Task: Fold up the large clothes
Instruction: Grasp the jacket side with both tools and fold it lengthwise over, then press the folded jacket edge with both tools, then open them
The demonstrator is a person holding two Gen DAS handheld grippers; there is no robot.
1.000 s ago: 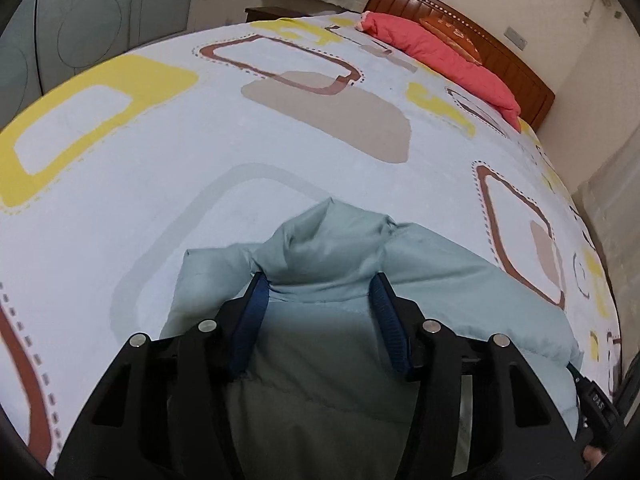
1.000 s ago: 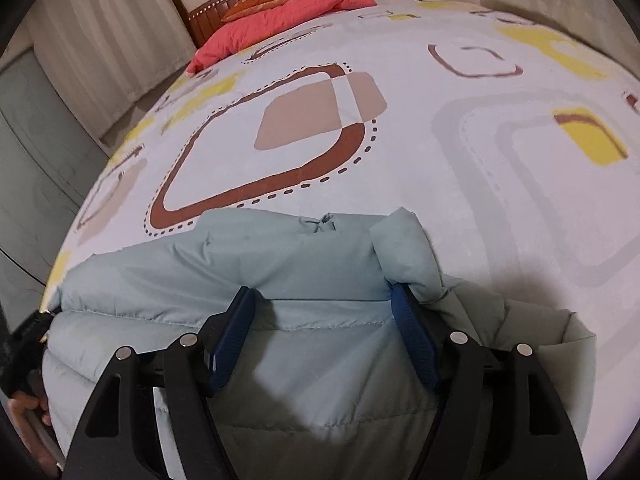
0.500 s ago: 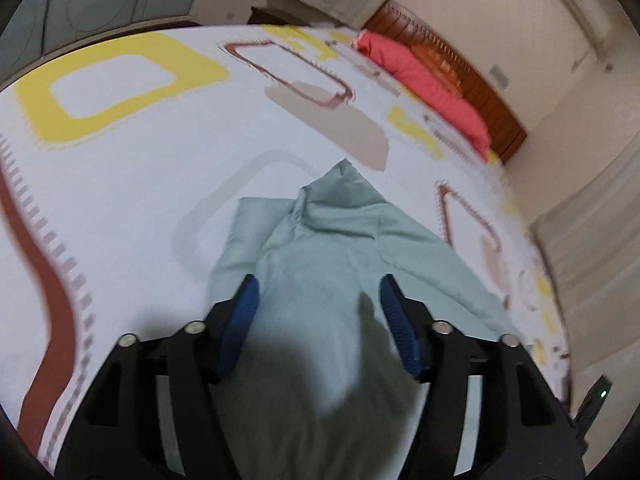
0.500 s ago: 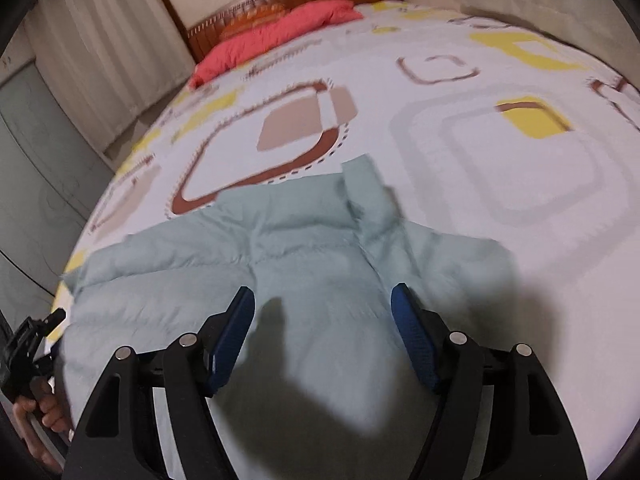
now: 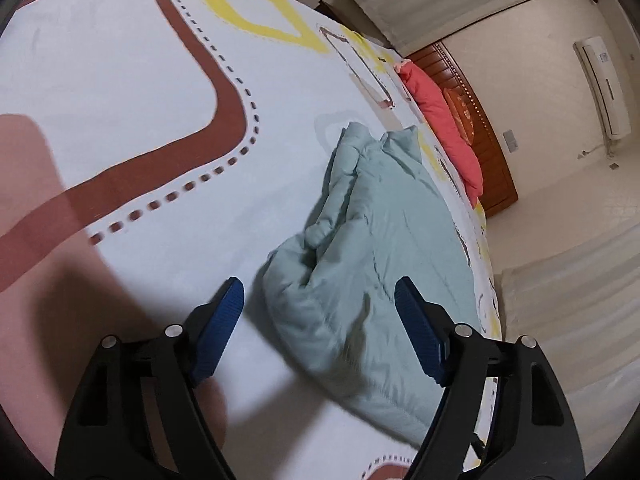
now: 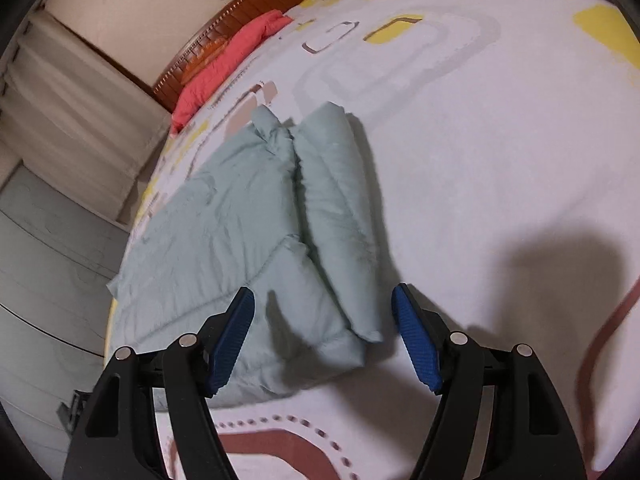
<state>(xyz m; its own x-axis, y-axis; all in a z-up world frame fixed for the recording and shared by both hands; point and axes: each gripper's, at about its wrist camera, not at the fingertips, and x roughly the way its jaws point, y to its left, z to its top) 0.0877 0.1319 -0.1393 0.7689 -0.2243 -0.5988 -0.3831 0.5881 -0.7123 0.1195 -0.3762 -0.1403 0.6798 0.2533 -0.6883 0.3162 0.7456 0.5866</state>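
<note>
A pale green padded jacket [image 5: 380,248] lies folded on the patterned bedsheet [image 5: 132,112], its sleeves laid over the body. My left gripper [image 5: 320,328] is open and empty, hovering above the jacket's near end. In the right wrist view the jacket [image 6: 248,224] shows a sleeve folded along its right side. My right gripper [image 6: 324,336] is open and empty above the jacket's near corner, not touching it.
A red pillow [image 5: 444,120] lies by the wooden headboard [image 5: 480,120] at the far end of the bed; it also shows in the right wrist view [image 6: 228,64]. Curtains [image 6: 72,96] and a wardrobe [image 6: 44,280] stand past the bed's edge.
Both grippers have let go of the jacket, lifted and pulled back. The jacket now lies folded on the bed, farther from both cameras.
</note>
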